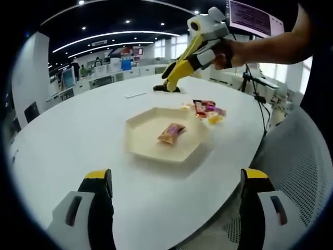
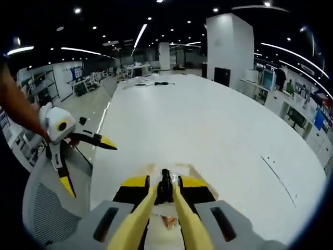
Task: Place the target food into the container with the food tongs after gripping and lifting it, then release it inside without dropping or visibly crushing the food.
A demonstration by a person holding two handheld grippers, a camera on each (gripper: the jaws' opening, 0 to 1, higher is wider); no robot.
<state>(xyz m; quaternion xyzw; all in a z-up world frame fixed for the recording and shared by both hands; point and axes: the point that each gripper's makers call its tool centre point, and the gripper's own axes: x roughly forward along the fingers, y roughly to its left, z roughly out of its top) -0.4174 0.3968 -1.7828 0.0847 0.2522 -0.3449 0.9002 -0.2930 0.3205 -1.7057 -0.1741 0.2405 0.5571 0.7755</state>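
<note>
One wrapped snack (image 1: 171,132) lies in my tray (image 1: 139,144); my right hand-held gripper (image 2: 165,194) clenches yellow tongs (image 2: 158,219), others wait near the worktop's (image 1: 78,130) far edge; the left hand-held gripper (image 1: 174,179) is released

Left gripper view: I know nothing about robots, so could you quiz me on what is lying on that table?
1. True or false: the cream hexagonal tray holds one orange-wrapped snack.
2. The pile of colourful wrapped snacks lies: A) inside the tray; B) on the white table beside the tray; C) on a chair.
3. Fill in: the long food tongs are ___ with black tips.
Key: 1 true; 2 B; 3 yellow.
</note>
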